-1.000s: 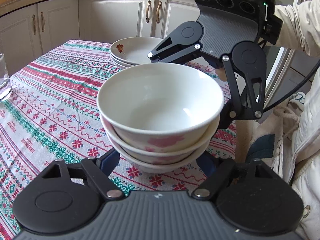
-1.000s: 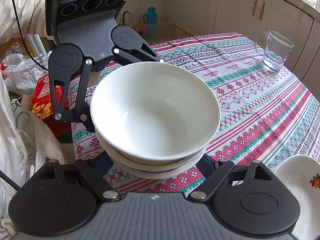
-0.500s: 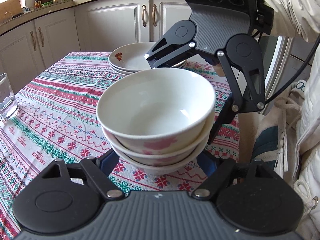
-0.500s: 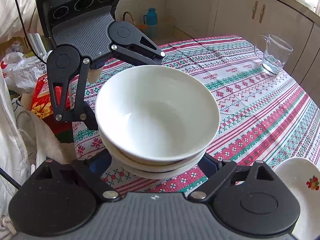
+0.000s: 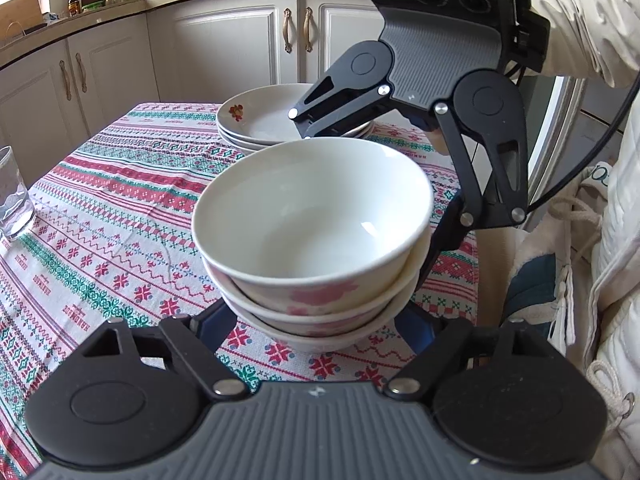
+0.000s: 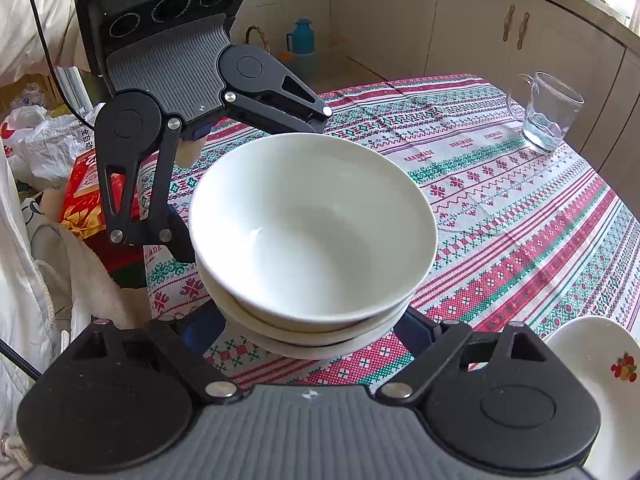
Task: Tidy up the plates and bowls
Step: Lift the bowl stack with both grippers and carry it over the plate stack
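- Near the person's edge of the counter (image 5: pixel 120 220), on the patterned cloth, stands the stack of bowls (image 5: pixel 316 224): three white bowls nested upright, with the top one sitting slightly off-centre in the one beneath.
- Beyond it, apart from it, sits the stack of plates (image 5: pixel 260 120), already gathered into one pile. A glass mug (image 6: pixel 546 114) stands well away at the far side of the cloth.
- Judging by this, the sorting is largely done. The step in hand looks like squaring up or taking hold of the nested bowls from two opposite sides.
- The left hand-held gripper (image 5: pixel 314 326) is spread wide around the foot of the stack, with a blue pad just beside each flank of the lowest bowl. The bowl hides the contact, so I cannot tell whether the pads press on it.
- The right hand-held gripper (image 6: pixel 308 330) faces it from the other side, also spread wide with the stack between its jaws. Its jaws have just been closing a little, but I cannot tell whether its pads are touching the bowl.
- The next move probably calls for both pairs of jaws to close evenly on the lowest bowl, low down where the wall is firm.
- Any lift or slide should then stay level and slow, as the upper bowls only rest loosely and could rock or slip out.
- Care is needed near the counter's edge, where a sideways nudge could push the stack off.
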The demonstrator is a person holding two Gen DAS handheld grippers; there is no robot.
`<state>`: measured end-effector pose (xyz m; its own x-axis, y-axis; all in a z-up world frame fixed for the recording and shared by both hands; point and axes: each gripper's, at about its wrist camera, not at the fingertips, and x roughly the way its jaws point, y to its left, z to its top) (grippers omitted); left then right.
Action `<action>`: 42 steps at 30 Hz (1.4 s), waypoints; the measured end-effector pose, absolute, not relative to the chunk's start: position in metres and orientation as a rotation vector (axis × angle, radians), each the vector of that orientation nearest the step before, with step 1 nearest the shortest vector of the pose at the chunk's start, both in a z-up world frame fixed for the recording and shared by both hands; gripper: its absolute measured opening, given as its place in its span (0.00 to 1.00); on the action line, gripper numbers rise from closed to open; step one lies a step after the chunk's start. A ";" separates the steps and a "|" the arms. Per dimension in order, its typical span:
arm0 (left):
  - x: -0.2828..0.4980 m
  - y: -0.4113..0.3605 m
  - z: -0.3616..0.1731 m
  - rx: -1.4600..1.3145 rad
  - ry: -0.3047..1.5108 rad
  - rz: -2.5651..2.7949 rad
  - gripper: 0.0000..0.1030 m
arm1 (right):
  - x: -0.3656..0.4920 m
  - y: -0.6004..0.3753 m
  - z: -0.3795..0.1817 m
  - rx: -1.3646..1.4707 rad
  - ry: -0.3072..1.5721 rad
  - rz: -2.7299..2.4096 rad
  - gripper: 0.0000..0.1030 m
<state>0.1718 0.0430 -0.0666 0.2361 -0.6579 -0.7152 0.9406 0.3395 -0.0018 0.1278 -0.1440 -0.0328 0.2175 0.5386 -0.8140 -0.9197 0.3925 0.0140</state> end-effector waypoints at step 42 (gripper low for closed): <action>0.216 -0.059 -0.020 0.560 0.610 -1.215 0.82 | 0.143 -0.225 0.015 -0.543 0.751 0.936 0.91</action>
<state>0.2161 -0.0592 -0.0202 0.2309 -0.6801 -0.6958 0.9643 0.2551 0.0707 0.1429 -0.2255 0.0154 0.3784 0.5118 -0.7713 -0.8638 0.4948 -0.0954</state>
